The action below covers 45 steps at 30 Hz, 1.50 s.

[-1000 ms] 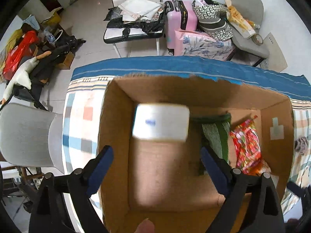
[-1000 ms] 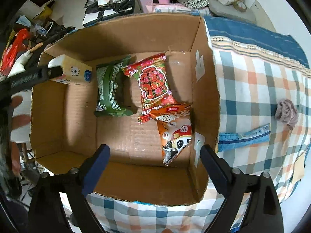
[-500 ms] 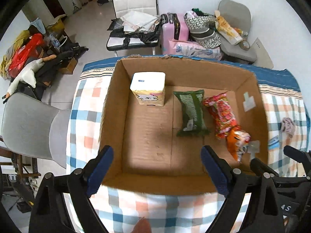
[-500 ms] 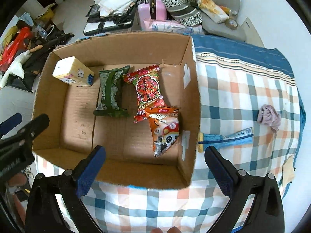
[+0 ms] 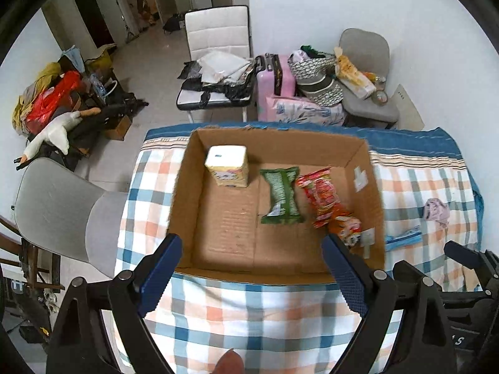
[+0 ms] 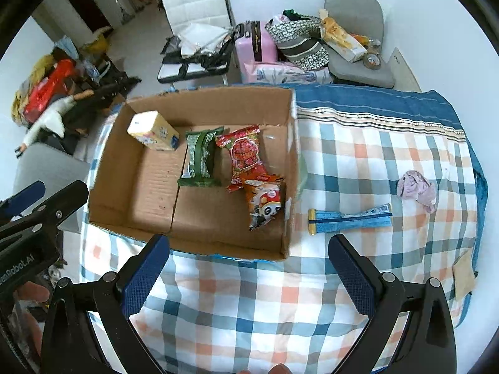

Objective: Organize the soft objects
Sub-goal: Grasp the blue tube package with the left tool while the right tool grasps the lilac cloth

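Observation:
A cardboard box (image 5: 218,269) (image 6: 199,244) stands on the checked cloth. In it lie a yellow tissue pack (image 5: 227,165) (image 6: 154,135) at the far left, a green snack bag (image 5: 281,196) (image 6: 200,159), a red snack bag (image 5: 321,196) (image 6: 244,152) and an orange panda bag (image 5: 347,230) (image 6: 265,201). A blue pack (image 6: 349,218) (image 5: 402,238) and a pink cloth (image 6: 416,188) (image 5: 436,210) lie on the cloth right of the box. My left gripper (image 5: 252,275) is open and empty, above the box's near edge. My right gripper (image 6: 248,268) is open and empty, above the box's near right corner.
A grey chair (image 5: 59,212) stands left of the table. Beyond the far edge are a white chair (image 5: 215,71) with clothes, a pink suitcase (image 5: 276,78) and a grey chair (image 5: 368,93) with bags. A brown paper scrap (image 6: 464,275) lies near the right edge.
The tissue pack left my left gripper and now stands in the box's far left corner. Both grippers have pulled back and up from the box, staying open.

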{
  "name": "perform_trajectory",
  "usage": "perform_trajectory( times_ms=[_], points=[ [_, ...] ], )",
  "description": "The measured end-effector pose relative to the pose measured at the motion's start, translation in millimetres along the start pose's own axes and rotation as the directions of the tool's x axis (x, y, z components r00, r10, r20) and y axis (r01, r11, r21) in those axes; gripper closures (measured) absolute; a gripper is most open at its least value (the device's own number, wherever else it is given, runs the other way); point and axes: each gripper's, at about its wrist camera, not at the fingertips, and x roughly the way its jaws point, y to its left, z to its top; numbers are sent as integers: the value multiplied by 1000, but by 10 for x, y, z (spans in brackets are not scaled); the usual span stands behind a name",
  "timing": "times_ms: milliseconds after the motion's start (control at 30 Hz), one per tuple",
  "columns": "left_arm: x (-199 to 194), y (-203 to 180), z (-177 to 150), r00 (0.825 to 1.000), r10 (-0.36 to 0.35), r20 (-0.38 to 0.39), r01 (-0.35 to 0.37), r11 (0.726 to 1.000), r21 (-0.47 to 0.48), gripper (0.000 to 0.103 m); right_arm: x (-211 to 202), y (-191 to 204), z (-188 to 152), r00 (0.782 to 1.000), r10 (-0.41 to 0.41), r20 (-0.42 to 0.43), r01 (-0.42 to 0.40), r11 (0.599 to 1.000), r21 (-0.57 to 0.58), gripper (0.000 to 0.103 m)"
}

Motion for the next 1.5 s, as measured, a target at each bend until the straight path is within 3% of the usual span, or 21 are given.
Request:
perform_trajectory(
  times_ms=[167,300,467,667,700,767,867,933,967,1067,1133,1233,1333,1367,1467,1500],
  points=[
    [-140,-449,62,999,-35,19,34,998,43,11,-207,-488,-62,997,48,59,-53,994,95,0],
    [-100,-990,135,995,-95,-8,95,991,93,11,-296,-1057,-130,997,21,75,-35,982,186,0],
    [322,-1757,216,974,-183,-132,200,971,129,11,-313,-1899,-225,998,-24,51,7,952,305,0],
    [1018,-2559,124,937,-166,-306,243,942,233,11,-53,-2821,-217,998,-20,-54,38,933,357,0],
    [1171,-2650,97,922,-167,-349,254,941,222,11,7,-2958,-214,997,-17,-70,42,929,368,0],
    [1492,-2729,13,858,-217,-465,301,946,115,11,121,-3201,-209,995,-16,-96,52,923,381,0],
    [1928,-2712,-118,761,-324,-562,299,944,-139,11,288,-3444,-203,991,-18,-130,67,918,390,0],
    [2181,-2680,-214,708,-398,-583,260,915,-309,11,384,-3551,-183,989,-26,-148,83,917,389,0],
    [2300,-2653,-262,687,-435,-582,230,890,-394,11,437,-3597,-169,988,-21,-153,80,916,392,0],
    [2553,-2616,-385,653,-491,-577,132,823,-552,11,607,-3694,-94,985,-16,-173,83,918,388,0],
    [2662,-2627,-446,644,-504,-576,85,795,-601,11,727,-3736,-15,983,4,-182,69,918,392,0],
    [2779,-2653,-479,651,-494,-576,33,777,-629,11,922,-3802,106,980,30,-199,53,915,399,0],
    [2823,-2627,-464,696,-446,-564,-20,772,-635,16,1163,-3878,238,972,62,-226,39,907,418,0],
    [2840,-2620,-451,706,-432,-561,-26,776,-630,22,1213,-3885,267,971,68,-230,36,907,420,0],
    [2864,-2737,-400,722,-364,-588,-13,843,-538,42,1406,-3874,386,966,54,-253,53,916,398,0],
    [2860,-2791,-375,728,-344,-593,2,866,-500,44,1470,-3857,427,965,48,-257,56,922,383,0]
  ],
)
